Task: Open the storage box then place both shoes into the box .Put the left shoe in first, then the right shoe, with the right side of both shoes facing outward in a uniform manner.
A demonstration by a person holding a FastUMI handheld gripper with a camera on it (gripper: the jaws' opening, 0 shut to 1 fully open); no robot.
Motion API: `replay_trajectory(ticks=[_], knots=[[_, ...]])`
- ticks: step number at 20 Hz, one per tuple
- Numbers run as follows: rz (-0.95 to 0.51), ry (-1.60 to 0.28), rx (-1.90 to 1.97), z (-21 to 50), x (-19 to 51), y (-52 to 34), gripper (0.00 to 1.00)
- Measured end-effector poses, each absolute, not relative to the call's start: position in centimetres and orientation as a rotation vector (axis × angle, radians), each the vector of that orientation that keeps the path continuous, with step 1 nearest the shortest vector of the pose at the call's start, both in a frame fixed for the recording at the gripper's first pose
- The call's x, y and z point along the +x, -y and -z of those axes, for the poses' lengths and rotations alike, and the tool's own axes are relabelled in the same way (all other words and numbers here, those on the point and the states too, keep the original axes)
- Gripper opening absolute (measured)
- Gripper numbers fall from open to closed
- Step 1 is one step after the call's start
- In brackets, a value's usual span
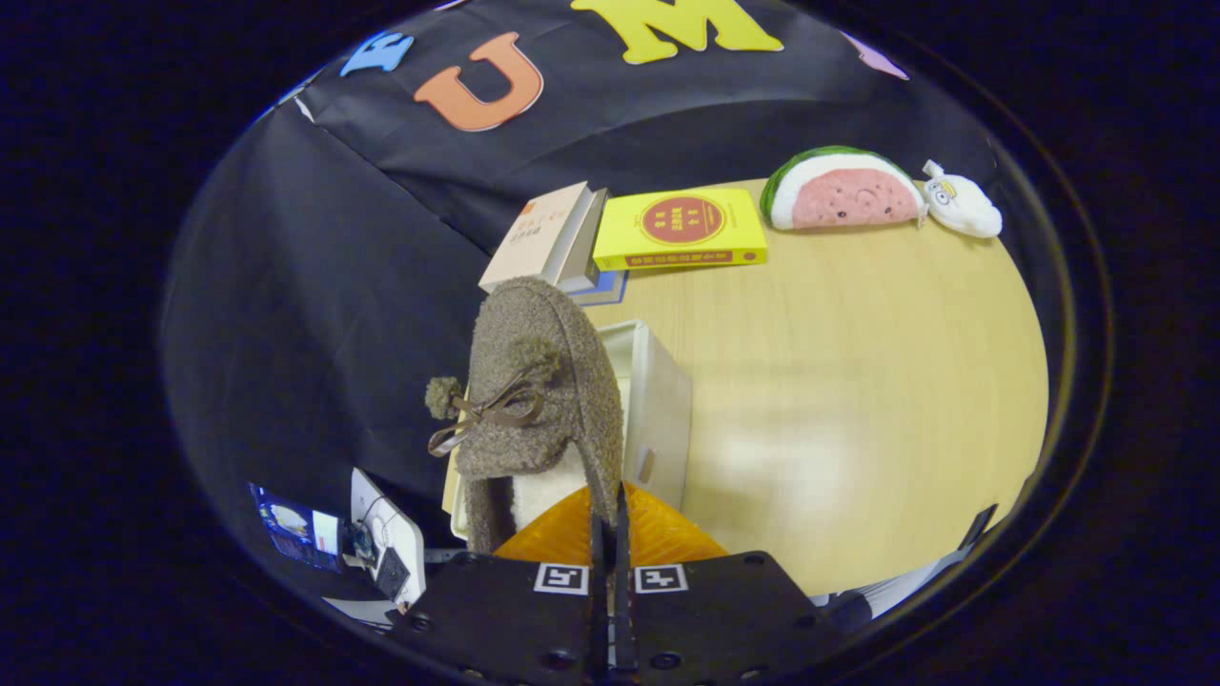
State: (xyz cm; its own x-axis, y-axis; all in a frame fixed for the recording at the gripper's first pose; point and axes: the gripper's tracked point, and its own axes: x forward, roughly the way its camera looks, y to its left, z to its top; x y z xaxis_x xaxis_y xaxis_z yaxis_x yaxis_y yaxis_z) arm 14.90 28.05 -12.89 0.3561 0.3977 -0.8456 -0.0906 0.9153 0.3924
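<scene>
From my remote seat, the gripper (610,514) holds a fuzzy grey-brown slipper (538,381) by the edge of its collar, the two fingers pressed almost flat together with only that thin wall of fabric between them. The slipper hangs toe-up over the open white storage box (658,400), which sits near the edge of the wooden table (858,381); its bow and pompom (442,396) face away from the box, toward the booth's dark side.

I judge the grip the chief hazard: a narrow pinch on soft plush may slip, and the shoe could swing or twist as I lower it, landing with the wrong side outward. The box looks light and stands close to the table's edge, so a sole catching its rim might nudge or tip it. I cannot tell whether a shoe already lies inside.

Well beyond, two books (610,238), a watermelon plush (843,191) and a small white toy (963,205) lie clear of the work.
</scene>
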Motion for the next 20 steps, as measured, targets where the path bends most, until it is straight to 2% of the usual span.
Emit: replay_trajectory(ticks=[3, 6, 11, 20], knots=[[-0.256, -1.198, 0.297, 15.8, 15.3, -30.6, 0.03], [-0.112, -1.181, 0.264, 19.2, 15.6, -31.3, 0.03], [0.045, -1.15, 0.256, 21.6, 14.4, -32.0, 0.03], [0.105, -1.058, 0.15, 22.0, 14.3, -31.4, 0.03]])
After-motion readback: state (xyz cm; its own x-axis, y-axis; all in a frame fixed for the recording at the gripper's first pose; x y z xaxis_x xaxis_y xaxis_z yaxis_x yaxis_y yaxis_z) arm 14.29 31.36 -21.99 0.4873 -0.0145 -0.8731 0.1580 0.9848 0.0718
